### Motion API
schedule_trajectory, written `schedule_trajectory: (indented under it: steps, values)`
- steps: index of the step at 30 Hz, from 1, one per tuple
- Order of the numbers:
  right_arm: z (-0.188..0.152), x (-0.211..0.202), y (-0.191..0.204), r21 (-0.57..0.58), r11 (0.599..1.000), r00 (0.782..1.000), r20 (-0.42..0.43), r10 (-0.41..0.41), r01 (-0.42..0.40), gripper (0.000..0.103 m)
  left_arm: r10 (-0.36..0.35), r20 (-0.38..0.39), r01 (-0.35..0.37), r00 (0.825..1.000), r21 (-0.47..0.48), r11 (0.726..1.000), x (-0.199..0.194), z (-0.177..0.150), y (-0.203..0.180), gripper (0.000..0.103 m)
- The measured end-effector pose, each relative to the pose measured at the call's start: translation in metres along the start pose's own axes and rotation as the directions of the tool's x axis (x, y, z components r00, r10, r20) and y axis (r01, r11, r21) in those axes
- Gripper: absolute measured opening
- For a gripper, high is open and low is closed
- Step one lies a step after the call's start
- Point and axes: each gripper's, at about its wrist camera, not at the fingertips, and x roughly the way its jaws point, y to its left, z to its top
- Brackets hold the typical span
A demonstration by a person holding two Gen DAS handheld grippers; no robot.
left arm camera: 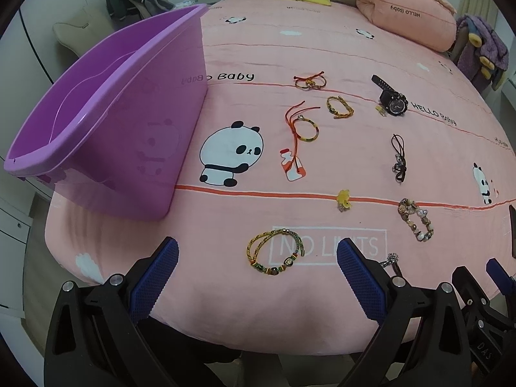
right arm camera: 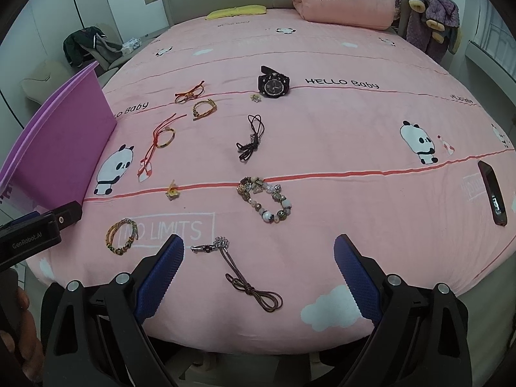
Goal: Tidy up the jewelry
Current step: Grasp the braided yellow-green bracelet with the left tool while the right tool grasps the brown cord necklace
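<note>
Several pieces of jewelry lie spread on a pink bed sheet. A purple plastic bin stands at the left. My left gripper is open, just short of a yellow-green braided bracelet. Beyond it lie a yellow flower clip, a beaded bracelet, a black watch and several cord bracelets. My right gripper is open above a brown cord necklace with a silver pendant. The beaded bracelet and a black cord lie further off.
A pink folded quilt and a yellow cloth sit at the head of the bed. A dark phone lies at the right edge. A purple garment hangs at the far right. The bed's front edge runs just under both grippers.
</note>
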Motion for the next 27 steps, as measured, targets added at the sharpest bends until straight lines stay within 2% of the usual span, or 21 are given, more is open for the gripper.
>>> schedule_trajectory:
  steps: [5, 11, 17, 27]
  values:
    - [-0.012, 0.02, 0.0, -0.001, 0.999, 0.998, -0.053, 0.047, -0.047, 0.09, 0.011, -0.037, -0.01, 0.999, 0.016, 1.0, 0.019, -0.015, 0.01, 0.097]
    - [-0.022, 0.041, 0.006, -0.021, 0.998, 0.995, -0.083, 0.06, -0.062, 0.09, -0.002, -0.07, 0.002, 0.998, 0.013, 1.0, 0.044, -0.023, 0.02, 0.097]
    - [-0.027, 0.063, 0.012, -0.063, 0.997, 0.993, -0.114, 0.03, -0.037, 0.09, -0.043, -0.091, 0.046, 0.995, 0.03, 0.998, 0.069, -0.027, 0.016, 0.097]
    - [-0.031, 0.087, 0.009, -0.091, 0.996, 0.986, -0.164, -0.026, 0.011, 0.089, -0.054, -0.111, 0.058, 0.992, 0.038, 0.998, 0.094, -0.029, 0.012, 0.097]
